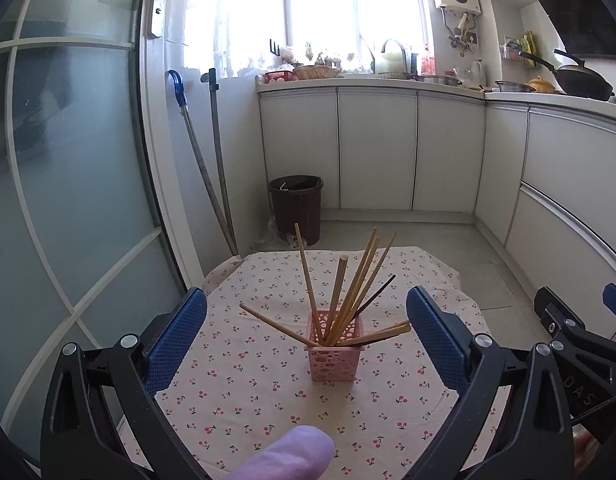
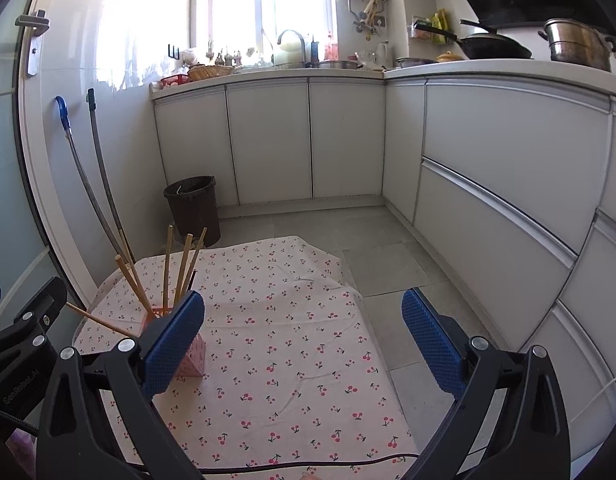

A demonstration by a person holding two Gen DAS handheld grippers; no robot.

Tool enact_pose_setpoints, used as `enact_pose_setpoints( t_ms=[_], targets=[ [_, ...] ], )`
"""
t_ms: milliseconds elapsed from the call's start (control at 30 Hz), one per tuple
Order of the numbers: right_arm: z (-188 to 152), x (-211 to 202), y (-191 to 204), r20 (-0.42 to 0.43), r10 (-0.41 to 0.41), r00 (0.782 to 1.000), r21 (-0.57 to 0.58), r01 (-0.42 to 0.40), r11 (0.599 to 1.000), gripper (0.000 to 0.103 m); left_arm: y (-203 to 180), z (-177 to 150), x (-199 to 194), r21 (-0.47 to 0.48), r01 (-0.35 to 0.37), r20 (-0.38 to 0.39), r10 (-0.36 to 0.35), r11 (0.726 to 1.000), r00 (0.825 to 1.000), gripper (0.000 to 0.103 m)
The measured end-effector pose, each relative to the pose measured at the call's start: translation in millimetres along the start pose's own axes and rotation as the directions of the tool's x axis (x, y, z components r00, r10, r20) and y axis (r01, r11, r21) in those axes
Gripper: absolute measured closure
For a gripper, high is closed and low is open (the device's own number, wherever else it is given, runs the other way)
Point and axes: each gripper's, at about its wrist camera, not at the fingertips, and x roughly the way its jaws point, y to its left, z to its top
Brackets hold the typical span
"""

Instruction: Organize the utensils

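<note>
A pink perforated holder (image 1: 334, 352) stands on the cherry-print cloth (image 1: 267, 392). Several wooden chopsticks (image 1: 350, 292) and one dark chopstick (image 1: 374, 294) stick out of it, fanned in all directions. My left gripper (image 1: 305, 336) is open and empty, its blue pads on either side of the holder, nearer the camera. In the right wrist view the holder (image 2: 195, 356) is at the left, partly hidden behind the left pad, with chopsticks (image 2: 165, 272) above it. My right gripper (image 2: 301, 340) is open and empty over the cloth (image 2: 287, 344).
A dark waste bin (image 1: 295, 208) stands on the floor beyond the table, two mop handles (image 1: 215, 168) lean by the glass door. White cabinets (image 2: 488, 168) run along the back and right. A black cable (image 2: 308, 465) lies across the cloth's near edge.
</note>
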Motion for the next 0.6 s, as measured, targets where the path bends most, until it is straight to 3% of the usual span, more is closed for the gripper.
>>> enact_pose_setpoints(
  t_ms=[600],
  targets=[
    [0.8, 2.6, -0.5, -0.009, 0.004, 1.000, 0.006, -0.004, 1.000, 0.007, 2.3, 0.3, 3.2, -0.005, 0.006, -0.020, -0.006, 1.000, 1.000, 0.007]
  ],
)
